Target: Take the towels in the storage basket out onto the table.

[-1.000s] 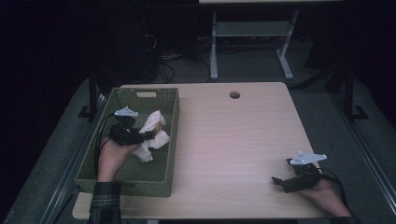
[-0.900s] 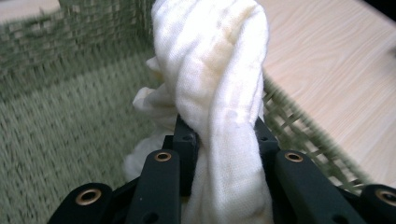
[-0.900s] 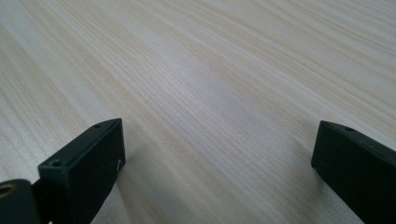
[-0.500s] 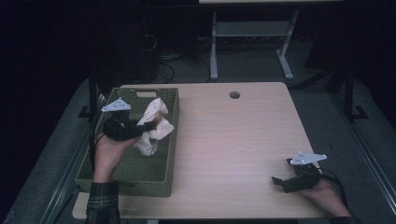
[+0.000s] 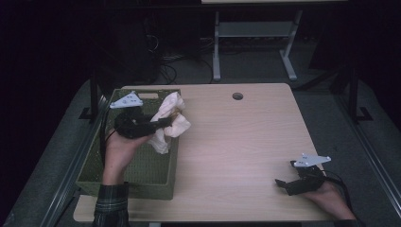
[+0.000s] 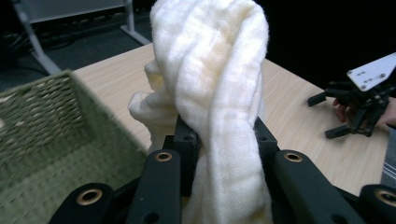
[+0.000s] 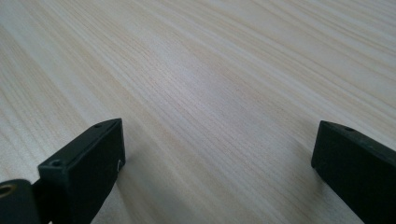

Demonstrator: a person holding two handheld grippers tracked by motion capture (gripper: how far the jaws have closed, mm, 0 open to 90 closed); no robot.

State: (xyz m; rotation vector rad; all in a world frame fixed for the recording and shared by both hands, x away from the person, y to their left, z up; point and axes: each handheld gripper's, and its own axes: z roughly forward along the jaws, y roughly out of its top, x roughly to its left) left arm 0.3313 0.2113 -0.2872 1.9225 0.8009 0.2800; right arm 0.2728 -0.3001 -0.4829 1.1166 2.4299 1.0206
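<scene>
The left hand-held gripper [image 5: 163, 124] pinches a cream cloth [image 5: 171, 122] above the green basket's [image 5: 142, 177] right rim, bare table [image 5: 246, 142] stretching rightward. The cloth hangs bunched and soft-knit (folds draping both sides). The right hand-held gripper [image 5: 283, 185] rests spread near the table's front edge.

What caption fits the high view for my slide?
Left tool lifts a cream cloth above the green basket; right tool rests open.

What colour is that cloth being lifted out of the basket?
The cloth is cream-white with a faint yellowish tinge; the left gripper view shows it best.
</scene>
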